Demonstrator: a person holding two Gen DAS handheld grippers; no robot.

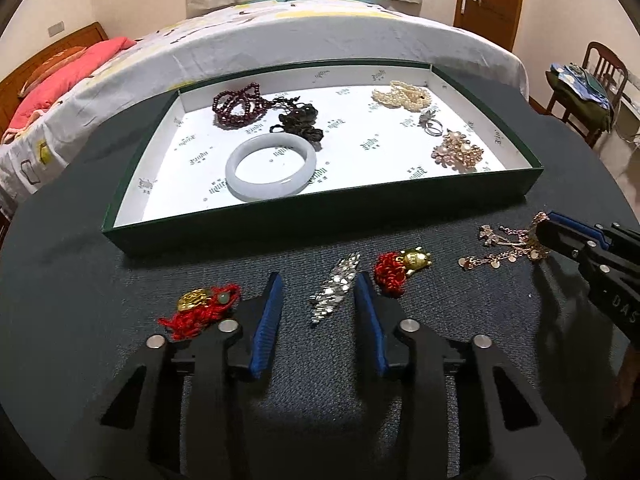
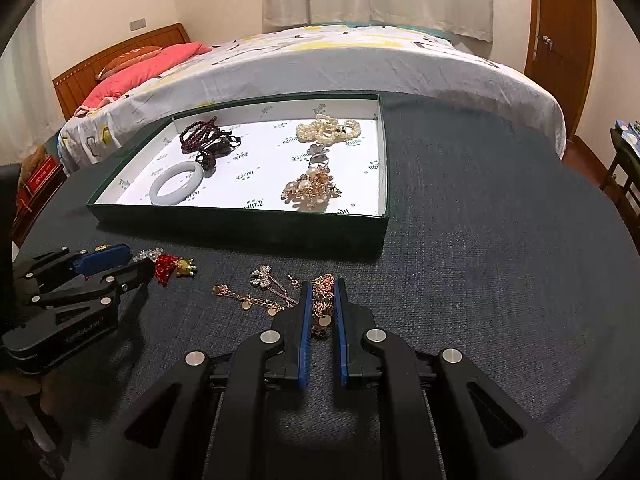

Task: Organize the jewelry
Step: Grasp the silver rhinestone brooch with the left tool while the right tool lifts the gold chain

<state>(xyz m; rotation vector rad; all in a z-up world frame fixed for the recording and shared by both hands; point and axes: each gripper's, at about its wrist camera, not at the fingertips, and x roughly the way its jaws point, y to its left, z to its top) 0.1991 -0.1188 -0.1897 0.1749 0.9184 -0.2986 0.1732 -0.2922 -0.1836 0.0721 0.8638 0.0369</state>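
A green box (image 1: 532,182) with a white floor holds a pale bangle (image 1: 270,167), dark red beads (image 1: 236,104), a pearl string (image 1: 402,95) and a pearl brooch (image 1: 457,151). On the dark cloth before it lie a crystal hair clip (image 1: 335,286), two red-cord gold charms (image 1: 400,266) (image 1: 202,306) and a rose-gold chain (image 2: 276,298). My left gripper (image 1: 318,280) is open around the hair clip. My right gripper (image 2: 321,286) is narrowed around the chain's bunched end (image 2: 323,300); whether it grips is unclear. The box also shows in the right wrist view (image 2: 384,220).
A bed (image 1: 280,36) with a patterned sheet runs behind the table. A wooden chair (image 1: 592,80) with clothes stands at the right. A door (image 2: 560,40) is at the far right. The dark table cloth (image 2: 500,240) spreads right of the box.
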